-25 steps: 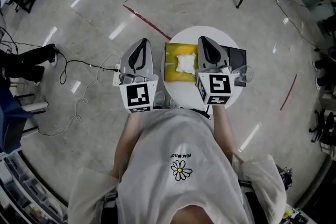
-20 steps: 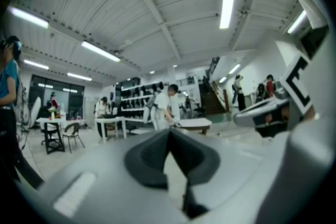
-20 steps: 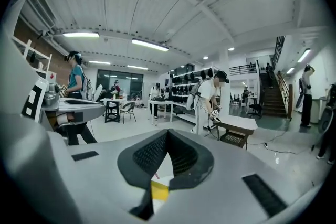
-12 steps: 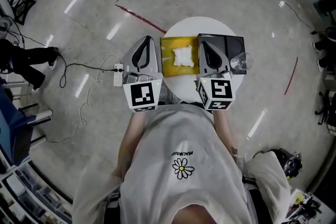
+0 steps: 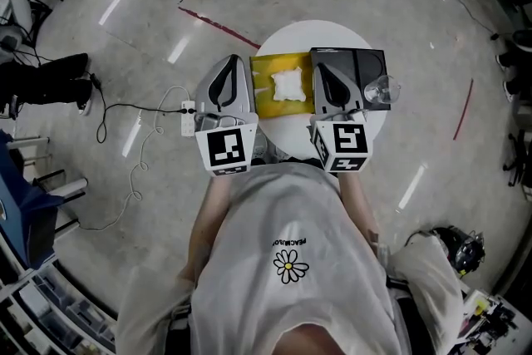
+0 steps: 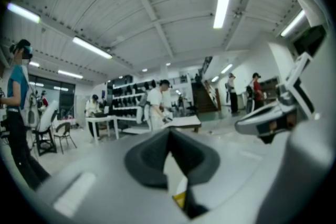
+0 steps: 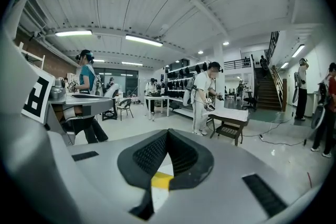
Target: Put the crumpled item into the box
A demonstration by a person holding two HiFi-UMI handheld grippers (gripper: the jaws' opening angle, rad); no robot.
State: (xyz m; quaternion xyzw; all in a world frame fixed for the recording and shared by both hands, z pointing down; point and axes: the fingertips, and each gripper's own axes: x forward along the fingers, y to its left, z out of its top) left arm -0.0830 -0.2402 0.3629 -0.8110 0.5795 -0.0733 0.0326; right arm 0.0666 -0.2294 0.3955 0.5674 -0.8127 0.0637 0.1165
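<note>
Fingers (image 7: pixel 185 156), left gripper (image 6: pixel 169 134) and right gripper (image 7: pixel 168 135), pressed together; crumpled item (image 5: pixel 288 84) on yellow tray (image 5: pixel 263 101) by box (image 5: pixel 367 65).

1. The crumpled item (image 5: pixel 288 85) is white; the square mat (image 5: pixel 264 87) under it is yellow.
2. The box (image 5: pixel 366 66) is black and the round table (image 5: pixel 283 41) is white.
3. The left gripper (image 5: pixel 232 61) and right gripper (image 5: pixel 320 65) are pale grey, black inside the jaws, with cubes patterned in black-and-white squares.
4. The shirt (image 5: pixel 287 212) is white with a daisy print (image 5: pixel 288 268).
5. The floor (image 5: pixel 150 29) is grey, with red tape lines (image 5: pixel 220 27).
</note>
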